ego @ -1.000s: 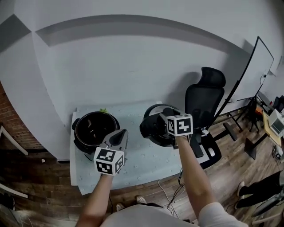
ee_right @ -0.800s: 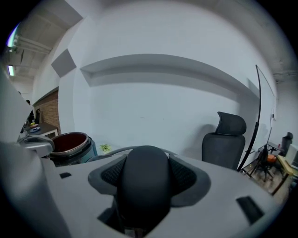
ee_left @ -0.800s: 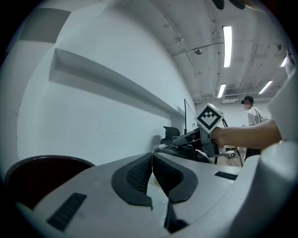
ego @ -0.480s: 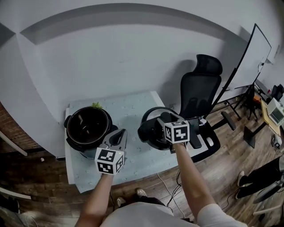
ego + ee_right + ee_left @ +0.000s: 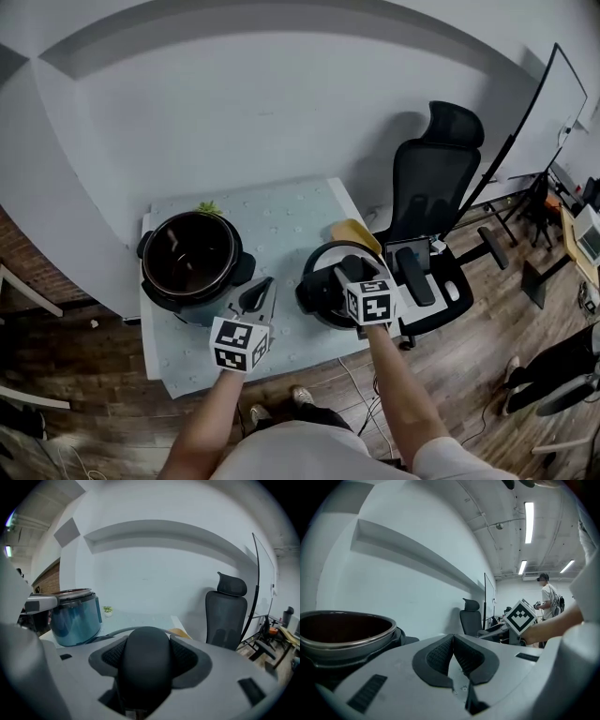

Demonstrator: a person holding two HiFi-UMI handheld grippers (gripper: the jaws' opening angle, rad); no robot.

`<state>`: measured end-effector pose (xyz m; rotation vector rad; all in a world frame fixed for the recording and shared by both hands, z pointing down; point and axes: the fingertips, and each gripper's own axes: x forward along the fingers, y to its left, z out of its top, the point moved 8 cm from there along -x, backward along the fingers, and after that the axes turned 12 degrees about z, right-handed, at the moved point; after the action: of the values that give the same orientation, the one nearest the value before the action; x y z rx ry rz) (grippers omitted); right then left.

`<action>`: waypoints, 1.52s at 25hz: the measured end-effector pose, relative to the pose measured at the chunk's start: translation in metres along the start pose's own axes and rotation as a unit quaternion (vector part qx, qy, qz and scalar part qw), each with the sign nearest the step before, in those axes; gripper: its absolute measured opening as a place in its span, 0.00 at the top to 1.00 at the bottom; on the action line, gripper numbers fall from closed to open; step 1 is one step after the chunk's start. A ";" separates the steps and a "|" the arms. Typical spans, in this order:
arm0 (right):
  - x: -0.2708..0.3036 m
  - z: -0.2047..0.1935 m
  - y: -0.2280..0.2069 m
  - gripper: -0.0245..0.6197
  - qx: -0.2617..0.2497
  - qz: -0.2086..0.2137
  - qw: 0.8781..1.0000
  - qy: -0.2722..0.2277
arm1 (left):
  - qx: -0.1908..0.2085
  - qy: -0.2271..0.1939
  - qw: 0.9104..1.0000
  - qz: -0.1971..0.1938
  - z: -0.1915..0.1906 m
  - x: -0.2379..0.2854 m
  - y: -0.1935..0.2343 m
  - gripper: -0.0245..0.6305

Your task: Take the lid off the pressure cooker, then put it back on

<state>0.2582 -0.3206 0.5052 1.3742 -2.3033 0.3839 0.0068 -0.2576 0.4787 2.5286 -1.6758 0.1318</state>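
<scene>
Clamping onto the black handle (image 5: 145, 660) of the lid (image 5: 317, 289), the right gripper (image 5: 146, 686) has its jaws squeezed on both sides of that knob. The lid sits right under the gripper at the tabletop's (image 5: 291, 220) front right corner, close to the right edge. Can't tell if it's actually resting on the surface or held just above it.

The pressure cooker (image 5: 192, 262) is wide open at the rear left of the tabletop, dark pot showing inside, well apart from the lid. The left gripper (image 5: 258, 298) hangs near the front edge, just beside the cooker's front right side. Its jaws are pressed together with nothing in them, and the cooker's rim (image 5: 347, 637) shows off to its left.

A yellowish flat thing (image 5: 354, 232) lies at the right edge just behind the lid, a small green plant (image 5: 206, 207) is at the far edge, and a black office chair (image 5: 436, 206) stands past the right side.
</scene>
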 end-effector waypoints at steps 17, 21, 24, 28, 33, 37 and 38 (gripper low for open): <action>0.017 -0.046 0.020 0.53 -0.017 0.008 1.000 0.011 | -0.001 0.037 0.999 -0.010 -0.038 0.004 -0.010 0.94; 0.020 -0.051 0.027 0.53 -0.016 0.017 1.000 0.019 | -0.004 0.039 0.999 -0.009 -0.038 0.004 -0.010 0.94; 0.025 -0.057 0.029 0.53 -0.014 0.017 0.999 0.027 | -0.006 0.038 0.999 -0.008 -0.038 0.003 -0.008 0.94; 0.030 -0.065 0.029 0.53 -0.009 0.016 0.999 0.034 | -0.008 0.042 0.999 -0.004 -0.040 0.002 -0.007 0.94; 0.036 -0.071 0.028 0.53 -0.010 0.015 0.999 0.037 | -0.008 0.049 0.999 -0.001 -0.042 0.003 -0.005 0.94; 0.038 -0.071 0.028 0.53 -0.008 0.017 0.999 0.038 | -0.008 0.053 0.999 -0.003 -0.043 0.003 -0.006 0.94; 0.038 -0.071 0.028 0.53 -0.008 0.016 0.999 0.038 | -0.009 0.053 0.999 -0.004 -0.043 0.003 -0.006 0.94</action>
<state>0.2334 -0.3050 0.5848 1.2927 -2.2644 0.4187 0.0129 -0.2519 0.5217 2.4687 -1.6191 0.2453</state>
